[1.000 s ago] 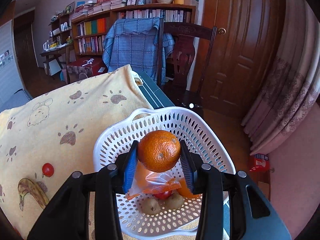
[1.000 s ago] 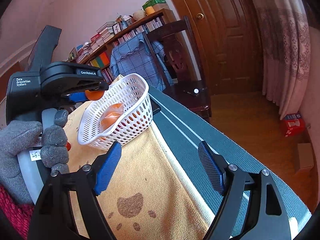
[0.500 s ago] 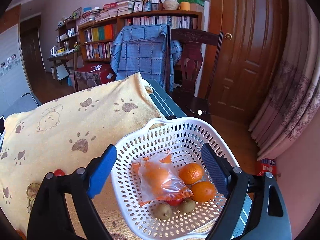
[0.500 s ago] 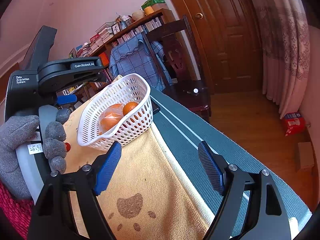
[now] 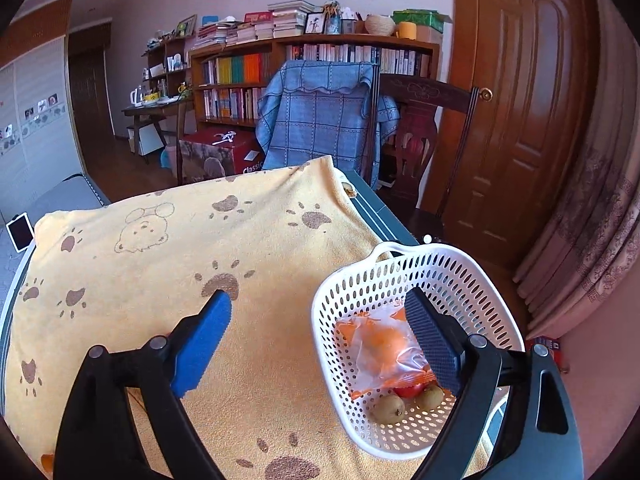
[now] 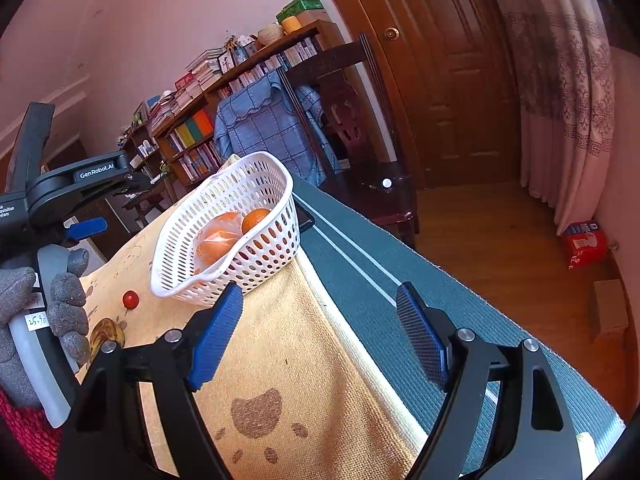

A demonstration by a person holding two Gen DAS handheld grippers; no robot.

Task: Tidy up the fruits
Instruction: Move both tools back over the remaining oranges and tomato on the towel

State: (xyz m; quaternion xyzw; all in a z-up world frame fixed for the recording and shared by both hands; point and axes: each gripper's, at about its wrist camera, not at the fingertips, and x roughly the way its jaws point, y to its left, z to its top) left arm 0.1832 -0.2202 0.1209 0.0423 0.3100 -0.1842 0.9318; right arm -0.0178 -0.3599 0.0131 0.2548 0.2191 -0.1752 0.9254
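Note:
A white perforated basket [image 5: 472,264] stands on the yellow paw-print towel [image 5: 160,264] near the table's right edge. It holds a bagged orange [image 5: 380,344], two small brownish fruits [image 5: 388,409] and a red fruit [image 5: 409,390]. In the right wrist view the basket [image 6: 256,256] also shows a loose orange [image 6: 256,218]. My left gripper [image 5: 320,344] is open and empty, its right finger over the basket. My right gripper [image 6: 320,340] is open and empty above the towel's edge. A small red fruit [image 6: 130,299] and a spotted banana [image 6: 107,332] lie on the towel.
The green table strip [image 6: 400,280] runs beside the towel, with a drop to the wooden floor [image 6: 500,232]. A chair with a blue cloth [image 5: 320,120] and a bookshelf [image 5: 280,72] stand behind. A red box [image 6: 584,242] is on the floor.
My left gripper opened and let the orange fall into the basket, then moved up and to the left. My right gripper has hardly moved.

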